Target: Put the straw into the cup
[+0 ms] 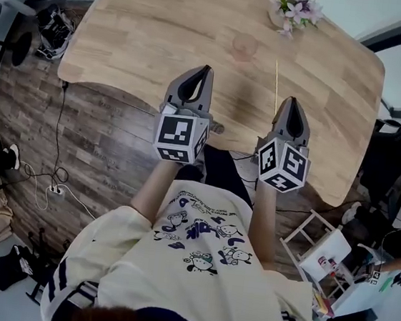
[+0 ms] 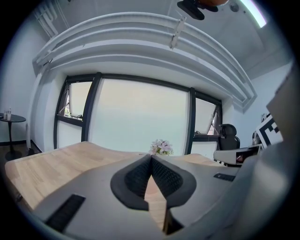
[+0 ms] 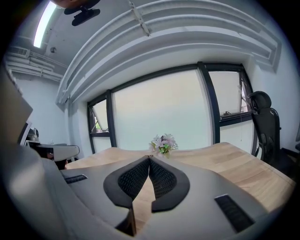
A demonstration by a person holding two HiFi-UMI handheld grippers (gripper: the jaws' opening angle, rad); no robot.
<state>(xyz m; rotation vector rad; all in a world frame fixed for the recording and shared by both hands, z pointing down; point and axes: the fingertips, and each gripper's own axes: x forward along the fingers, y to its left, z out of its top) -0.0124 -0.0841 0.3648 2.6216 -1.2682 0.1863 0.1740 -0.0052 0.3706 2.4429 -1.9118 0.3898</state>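
Observation:
A clear pinkish cup point(image 1: 244, 47) stands upright on the wooden table point(image 1: 143, 34), toward its far middle. A thin pale straw point(image 1: 277, 84) lies flat on the table to the cup's right, pointing toward me. My left gripper point(image 1: 208, 68) is shut and empty, held over the table's near edge, short of the cup. My right gripper point(image 1: 292, 99) is shut and empty too, its tips just right of the straw's near end. In both gripper views the jaws meet at their tips, left gripper point(image 2: 151, 156), right gripper point(image 3: 149, 158); neither view shows the cup or straw.
A small vase of pink flowers point(image 1: 295, 7) stands at the table's far edge, seen also as flowers point(image 2: 161, 146) and flowers point(image 3: 163, 143). Cables and bags point(image 1: 54, 28) lie on the floor left of the table. A white stool point(image 1: 324, 258) stands at the lower right.

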